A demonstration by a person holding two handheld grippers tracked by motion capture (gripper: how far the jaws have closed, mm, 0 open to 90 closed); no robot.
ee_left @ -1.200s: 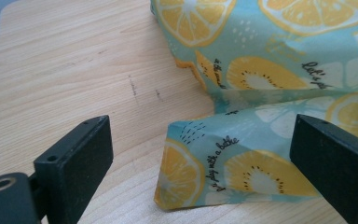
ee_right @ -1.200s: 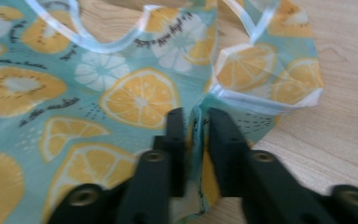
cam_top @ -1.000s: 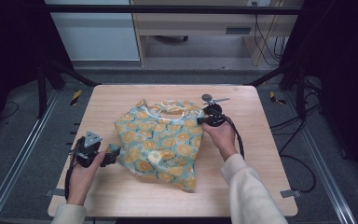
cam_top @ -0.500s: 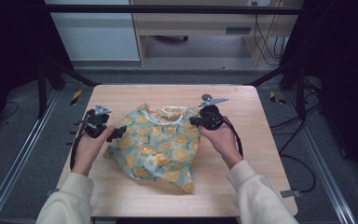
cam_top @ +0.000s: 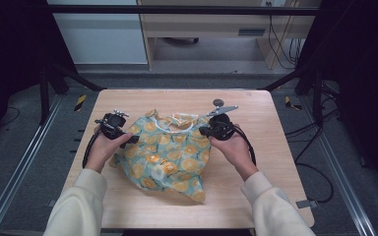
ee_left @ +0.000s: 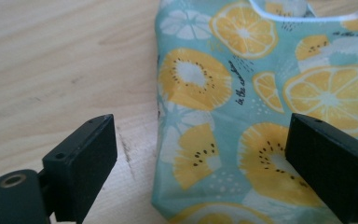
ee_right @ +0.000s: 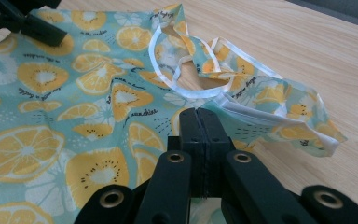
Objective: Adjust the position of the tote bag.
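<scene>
left gripper (cam_top: 128, 139) fingers open, straddling the fruit-print cloth's (cam_top: 170, 157) left edge; right gripper (cam_top: 203, 131) clamps its right side.

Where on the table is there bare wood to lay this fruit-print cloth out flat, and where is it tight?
Bare wood on the table lies right of the fruit-print cloth, along the far edge behind it, and in the near-left corner. It is crowded mid-table: the left gripper at the cloth's left edge, the right gripper shut on its upper right.

The left gripper (ee_left: 205, 163) stood wide open, one jaw over the fruit-print cloth (ee_left: 261, 93), one over the wooden table (ee_left: 60, 60).
</scene>
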